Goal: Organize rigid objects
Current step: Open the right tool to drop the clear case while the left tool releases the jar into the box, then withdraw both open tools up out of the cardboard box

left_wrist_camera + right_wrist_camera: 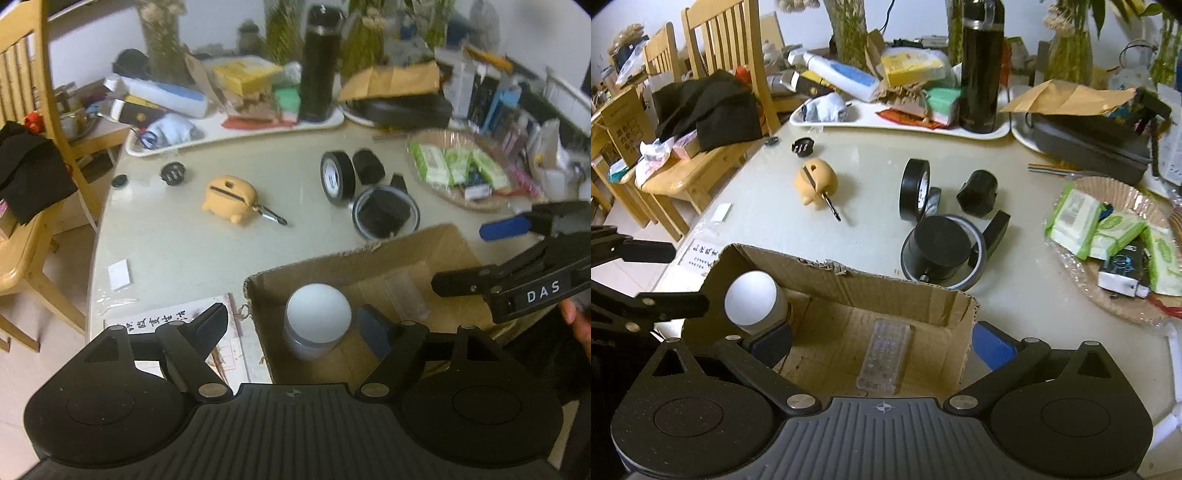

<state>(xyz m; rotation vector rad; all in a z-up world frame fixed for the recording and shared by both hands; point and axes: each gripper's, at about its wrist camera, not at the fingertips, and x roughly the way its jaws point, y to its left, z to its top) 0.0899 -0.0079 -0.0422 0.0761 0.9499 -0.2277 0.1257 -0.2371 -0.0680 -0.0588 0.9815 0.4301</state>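
An open cardboard box [303,271] [849,286] sits at the near table edge. Inside stand a white-lidded jar [318,314] [751,297] and, flat on the bottom, a clear plastic case [884,356]. My left gripper [293,321] hangs open over the box, straddling the jar without its pads touching it. My right gripper [882,343] is wide open above the clear case, holding nothing. On the table beyond lie a yellow earbud case [229,197] [816,181], a black tape roll [337,177] [916,190], a black cylinder inside a tape ring [384,214] [942,245] and a black block [977,192].
A white tray [901,123] with a tall black flask [319,62] and clutter lines the back. A wicker basket [1126,192] of wipe packs sits right. Wooden chairs [713,44] stand left of the table. A small white card [119,274] lies near the left edge.
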